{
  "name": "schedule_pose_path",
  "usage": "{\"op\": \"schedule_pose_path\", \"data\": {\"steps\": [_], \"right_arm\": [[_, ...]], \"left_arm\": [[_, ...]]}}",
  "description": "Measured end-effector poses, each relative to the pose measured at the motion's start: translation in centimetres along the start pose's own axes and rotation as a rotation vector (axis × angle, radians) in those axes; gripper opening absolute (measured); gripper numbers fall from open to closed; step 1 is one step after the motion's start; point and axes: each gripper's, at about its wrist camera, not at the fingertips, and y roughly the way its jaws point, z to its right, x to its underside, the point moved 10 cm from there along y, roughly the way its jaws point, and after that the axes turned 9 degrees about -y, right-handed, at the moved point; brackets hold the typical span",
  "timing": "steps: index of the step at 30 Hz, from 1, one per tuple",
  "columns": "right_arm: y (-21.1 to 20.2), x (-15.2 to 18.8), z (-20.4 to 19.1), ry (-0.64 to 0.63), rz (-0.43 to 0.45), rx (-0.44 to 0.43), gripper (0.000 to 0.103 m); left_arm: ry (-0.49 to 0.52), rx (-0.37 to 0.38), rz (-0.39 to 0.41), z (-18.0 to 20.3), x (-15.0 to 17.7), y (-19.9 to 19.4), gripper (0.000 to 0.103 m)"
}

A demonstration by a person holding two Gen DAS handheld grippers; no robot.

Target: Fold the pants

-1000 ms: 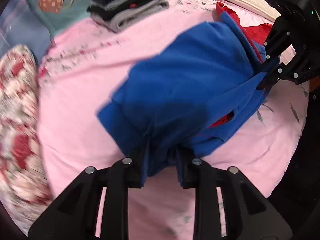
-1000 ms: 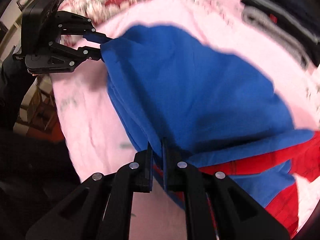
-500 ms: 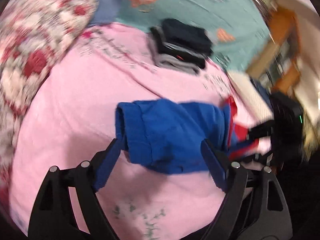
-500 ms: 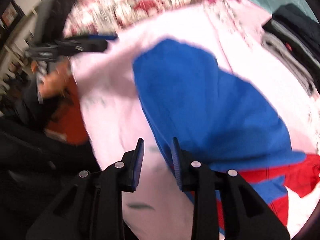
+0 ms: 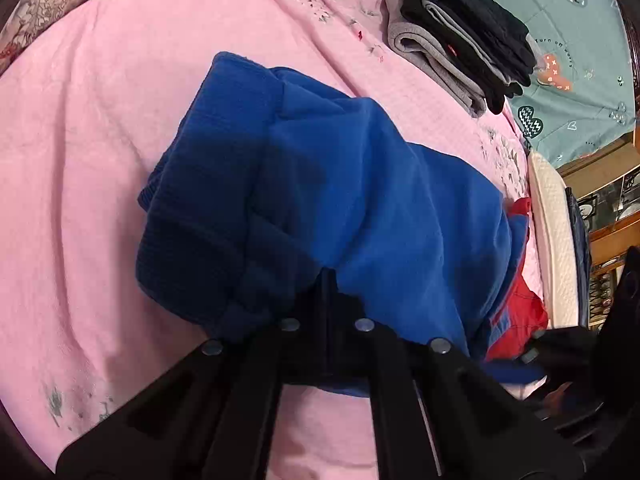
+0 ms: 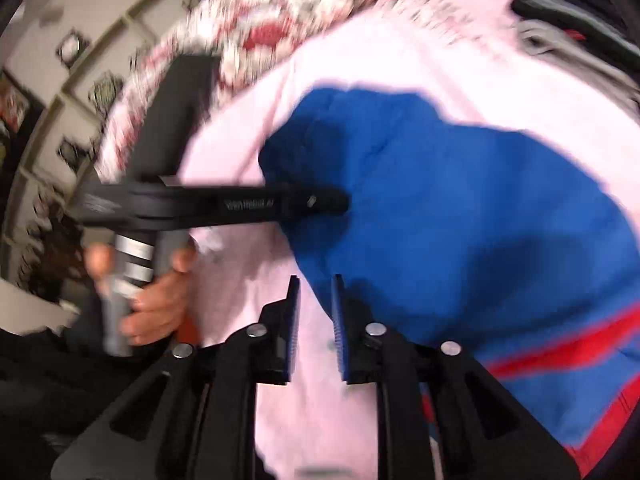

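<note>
The blue pants [image 5: 360, 184] were bunched in a heap on the pink bedspread [image 5: 100, 120], red trim poking out at the right edge. Your left gripper [image 5: 326, 280] had its jaws pressed together, pinching a fold of the blue fabric near the cuff end. Your right gripper [image 6: 316, 300] sat just beside the pile with a small gap between its jaws, gripping nothing. A stack of folded dark and grey clothes [image 5: 460, 36] sat well apart, further up the bed
</note>
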Motion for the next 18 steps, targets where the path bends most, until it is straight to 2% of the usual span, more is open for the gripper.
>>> {"op": "schedule_pose_path", "data": {"steps": [1,2,4,5,7,9,12,15,18], "right_arm": [[-2.6,-0.2,2.6,0.065,0.036,0.062,0.057],[-4.4,-0.2,4.7,0.115,0.056,0.114,0.057],[-7.9,0.0,10.9,0.233,0.067,0.272,0.057],[-10.0,0.7,15.8,0.337,0.054,0.384,0.057],[-11.7,2.3,22.2,0.501,0.01,0.477,0.057],[-12.2,4.4,29.0,0.692,-0.067,0.507,0.057],[-12.4,7.0,35.1,0.876,-0.128,0.512,0.057],[-12.3,7.9,38.2,0.978,-0.151,0.524,0.057],[-11.6,7.2,39.5,1.03,-0.158,0.502,0.057]], "left_arm": [[0.002,-0.005,-0.003,0.0,0.0,0.1,0.003],[0.007,-0.013,-0.003,0.1,0.1,0.2,0.003],[0.035,-0.042,0.015,0.5,0.2,0.2,0.003],[0.046,-0.054,0.022,0.6,0.1,0.2,0.003],[0.073,-0.077,0.045,0.8,0.0,0.0,0.003],[0.084,-0.074,0.055,1.0,0.0,-0.2,0.003],[0.069,-0.034,0.044,0.6,-0.2,-0.4,0.003],[0.064,-0.015,0.038,0.4,-0.1,-0.5,0.003],[0.089,-0.031,0.042,0.6,0.0,-0.4,0.003]]}}
